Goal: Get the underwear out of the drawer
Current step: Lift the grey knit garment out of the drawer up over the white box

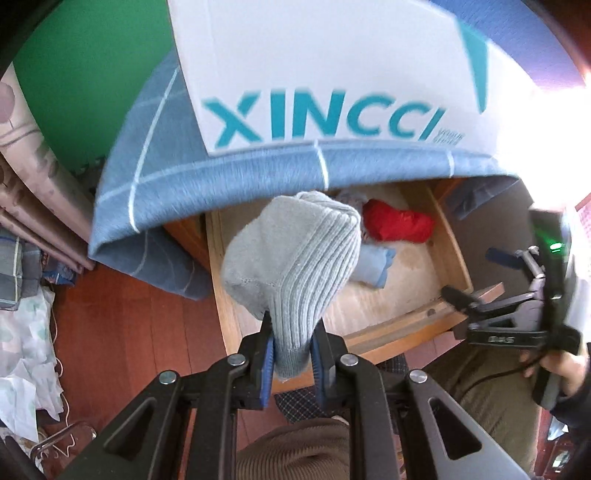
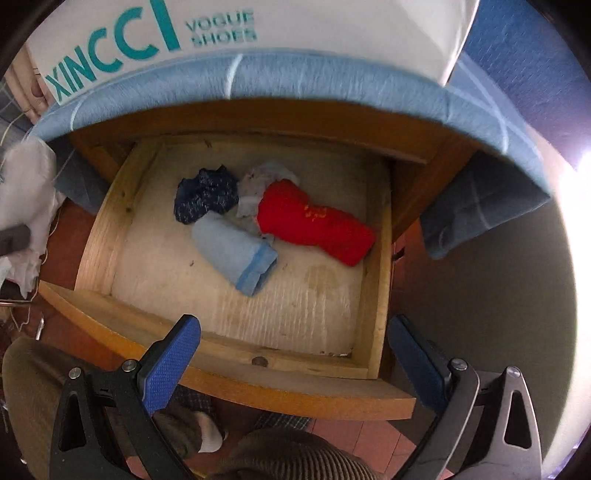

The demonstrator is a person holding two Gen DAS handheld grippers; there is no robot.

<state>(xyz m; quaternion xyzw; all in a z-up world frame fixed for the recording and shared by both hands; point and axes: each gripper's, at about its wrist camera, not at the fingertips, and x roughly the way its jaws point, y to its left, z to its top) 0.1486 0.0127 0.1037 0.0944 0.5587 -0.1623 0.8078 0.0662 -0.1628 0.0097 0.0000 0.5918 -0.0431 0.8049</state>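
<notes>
The left gripper (image 1: 291, 360) pinches a grey knit piece (image 1: 295, 254) above the open drawer (image 2: 103, 221). The right gripper (image 2: 295, 365) hangs over the drawer front, jaws spread wide with nothing between them. Inside lie a light-blue roll (image 2: 236, 251), a red roll (image 2: 314, 221), and behind them a navy bundle (image 2: 205, 197).

Four garments (image 2: 273, 218) inside drawer (image 2: 236, 373) under box (image 2: 332, 29)
</notes>
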